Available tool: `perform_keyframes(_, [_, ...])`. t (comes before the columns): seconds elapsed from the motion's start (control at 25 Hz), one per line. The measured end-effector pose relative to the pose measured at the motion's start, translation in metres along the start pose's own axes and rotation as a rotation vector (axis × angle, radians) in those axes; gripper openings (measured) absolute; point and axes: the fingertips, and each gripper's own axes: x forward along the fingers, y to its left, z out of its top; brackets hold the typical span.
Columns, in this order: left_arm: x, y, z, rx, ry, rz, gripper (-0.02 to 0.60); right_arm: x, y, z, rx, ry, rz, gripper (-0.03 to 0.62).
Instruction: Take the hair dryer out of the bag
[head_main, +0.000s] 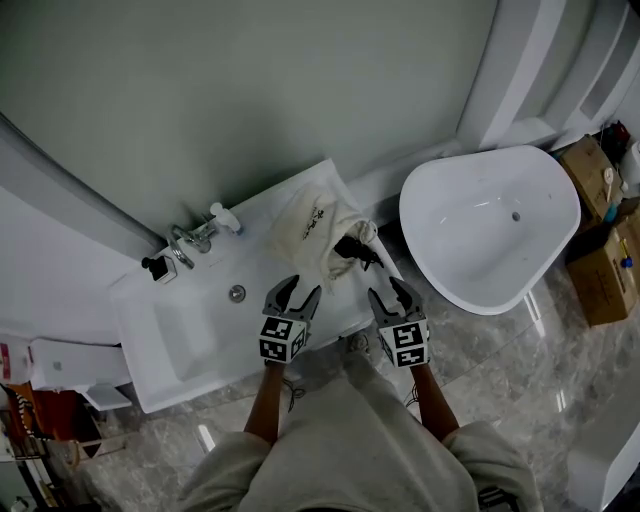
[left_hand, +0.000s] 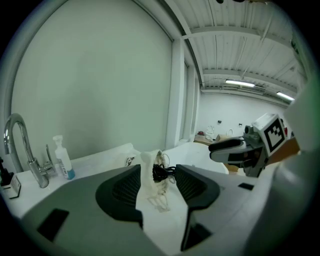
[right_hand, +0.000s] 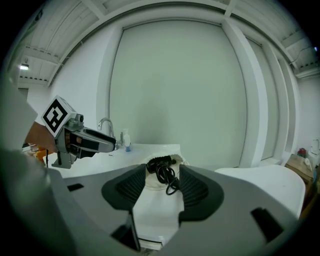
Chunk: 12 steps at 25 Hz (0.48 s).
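Note:
A cream cloth bag (head_main: 312, 235) lies on the white counter (head_main: 330, 315) to the right of the sink basin. Black hair dryer cord (head_main: 357, 250) spills from the bag's open mouth; the dryer itself is hidden inside. My left gripper (head_main: 293, 298) hovers open just short of the bag's near edge. My right gripper (head_main: 393, 297) is open too, a little short of the cord. In the left gripper view the bag (left_hand: 150, 172) and cord (left_hand: 162, 172) lie ahead, past the open jaws. In the right gripper view the cord (right_hand: 165, 175) and bag (right_hand: 157, 186) lie ahead of the open jaws.
A chrome faucet (head_main: 185, 245) and a pump bottle (head_main: 225, 217) stand at the back of the sink (head_main: 190, 330). A white freestanding bathtub (head_main: 490, 225) is at the right, with cardboard boxes (head_main: 600, 230) beyond it. A wall runs behind the counter.

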Motion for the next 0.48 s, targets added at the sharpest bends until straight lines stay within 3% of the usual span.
perform_keyframes(0.48, [0.088, 0.021, 0.004, 0.023, 0.094, 0.003, 0.201, 0.074, -0.038, 0.001, 0.002, 0.064, 0.09, 0.199])
